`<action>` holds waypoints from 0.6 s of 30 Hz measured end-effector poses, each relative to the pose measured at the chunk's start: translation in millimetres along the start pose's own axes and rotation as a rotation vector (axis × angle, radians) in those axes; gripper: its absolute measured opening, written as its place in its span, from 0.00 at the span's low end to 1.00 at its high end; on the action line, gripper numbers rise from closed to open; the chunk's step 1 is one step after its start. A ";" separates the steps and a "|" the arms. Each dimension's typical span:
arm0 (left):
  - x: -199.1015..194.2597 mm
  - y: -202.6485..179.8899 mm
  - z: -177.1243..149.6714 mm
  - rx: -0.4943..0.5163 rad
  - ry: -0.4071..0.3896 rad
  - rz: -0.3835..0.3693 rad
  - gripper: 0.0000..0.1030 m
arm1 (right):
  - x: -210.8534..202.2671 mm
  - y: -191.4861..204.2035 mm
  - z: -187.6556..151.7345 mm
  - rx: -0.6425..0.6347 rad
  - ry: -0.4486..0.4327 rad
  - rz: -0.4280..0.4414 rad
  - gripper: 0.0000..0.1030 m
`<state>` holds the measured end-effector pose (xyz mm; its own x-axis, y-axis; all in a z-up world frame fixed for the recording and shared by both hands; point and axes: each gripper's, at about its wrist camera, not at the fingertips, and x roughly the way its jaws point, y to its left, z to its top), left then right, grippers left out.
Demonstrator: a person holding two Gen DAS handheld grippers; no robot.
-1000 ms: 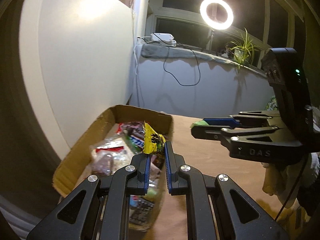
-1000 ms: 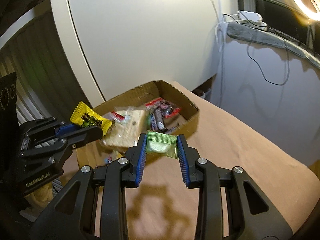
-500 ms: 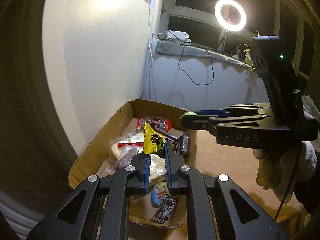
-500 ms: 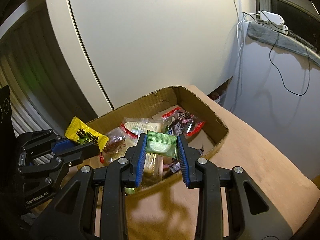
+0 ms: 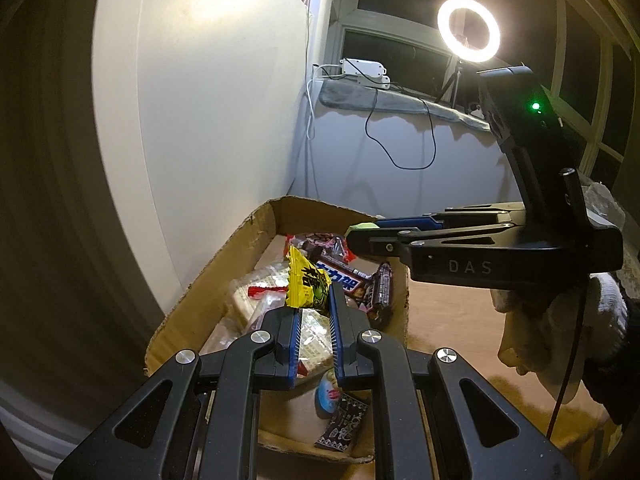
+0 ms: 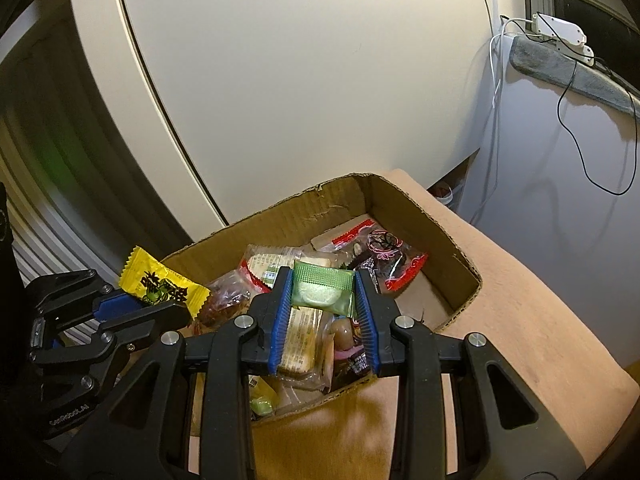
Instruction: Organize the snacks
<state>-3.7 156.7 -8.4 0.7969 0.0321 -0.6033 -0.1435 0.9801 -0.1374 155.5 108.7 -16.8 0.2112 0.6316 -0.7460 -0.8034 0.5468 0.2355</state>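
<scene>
The left tool [image 6: 160, 300] pinches a yellow candy [image 6: 162, 286] and the right tool [image 6: 322, 304] a green packet [image 6: 322, 290], both above the box [image 6: 424, 216] at the counter's [image 6: 520, 320] far-left corner. Next, probably: lower, release.

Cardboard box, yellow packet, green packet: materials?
Cardboard box: corrugated cardboard, matte brown; fluted, ragged cut edges show.
Yellow packet, held in the left tongs: looks like thin plastic film, glossy print, zigzag crimped ends.
Green packet, held in the right tongs: probably plastic film too, partly see-through; a pale round piece shows inside.
</scene>
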 end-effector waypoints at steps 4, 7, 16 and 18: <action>0.6 -0.1 1.0 -0.003 -0.001 0.003 0.12 | 0.9 -2.5 2.6 0.007 -0.008 -0.004 0.34; 0.3 -0.3 0.2 -0.002 -0.003 0.009 0.12 | -0.4 -4.2 4.5 0.012 -0.019 -0.006 0.45; -0.9 0.5 0.6 -0.002 -0.012 0.021 0.36 | -5.0 -3.4 6.4 0.013 -0.035 -0.021 0.67; -1.9 1.0 1.0 -0.003 -0.015 0.023 0.39 | -9.4 -2.9 6.6 0.012 -0.053 -0.034 0.80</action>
<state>-4.8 157.9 -6.6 0.8021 0.0579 -0.5944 -0.1637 0.9785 -0.1256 159.5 104.9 -6.3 0.2678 0.6408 -0.7195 -0.7885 0.5749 0.2186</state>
